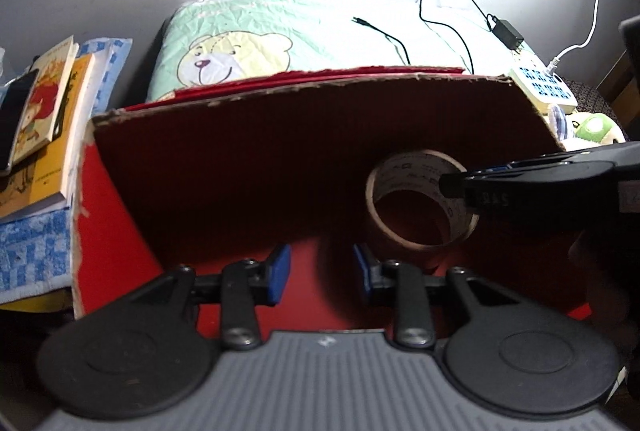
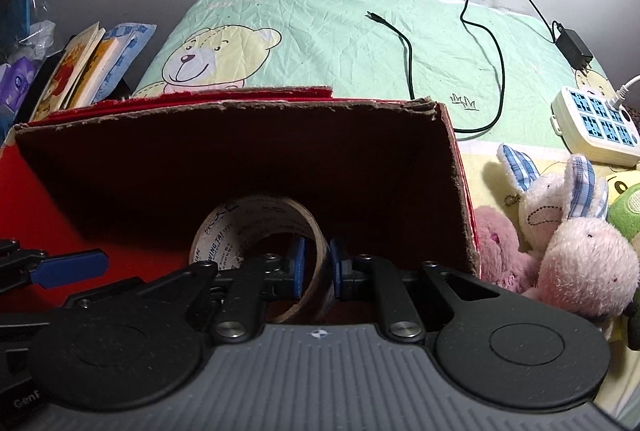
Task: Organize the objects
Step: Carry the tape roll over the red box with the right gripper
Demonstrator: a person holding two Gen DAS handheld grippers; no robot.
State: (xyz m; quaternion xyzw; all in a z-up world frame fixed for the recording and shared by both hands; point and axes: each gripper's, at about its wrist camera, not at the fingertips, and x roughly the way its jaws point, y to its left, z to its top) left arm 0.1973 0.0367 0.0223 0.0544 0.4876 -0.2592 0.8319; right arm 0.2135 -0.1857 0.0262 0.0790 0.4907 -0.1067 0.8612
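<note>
**A:** so what's on the far left? Looks like a stack of books (image 1: 44, 135), with its lower edge cut off by the frame, and I can't read the titles at all.

**B:** yeah, too blurry. Next over is the red cardboard box (image 1: 280, 151), inside super dark. The left gripper (image 1: 322, 273) hangs over the box floor with its blue pads spread apart, nothing between them.

**A:** and the tape roll (image 2: 260, 243)?

**B:** inside the box, toward its right side, standing on edge. The right gripper (image 2: 318, 267) is pinched on the roll's wall, one pad inside the ring, one outside. Bottom of the roll is hidden behind the gripper body.

**A:** right of the box?

**B:** plush bunnies (image 2: 560, 231) on the bed's bear-print sheet (image 2: 320, 31), and a power strip (image 2: 596, 123), partly cut off.
</note>
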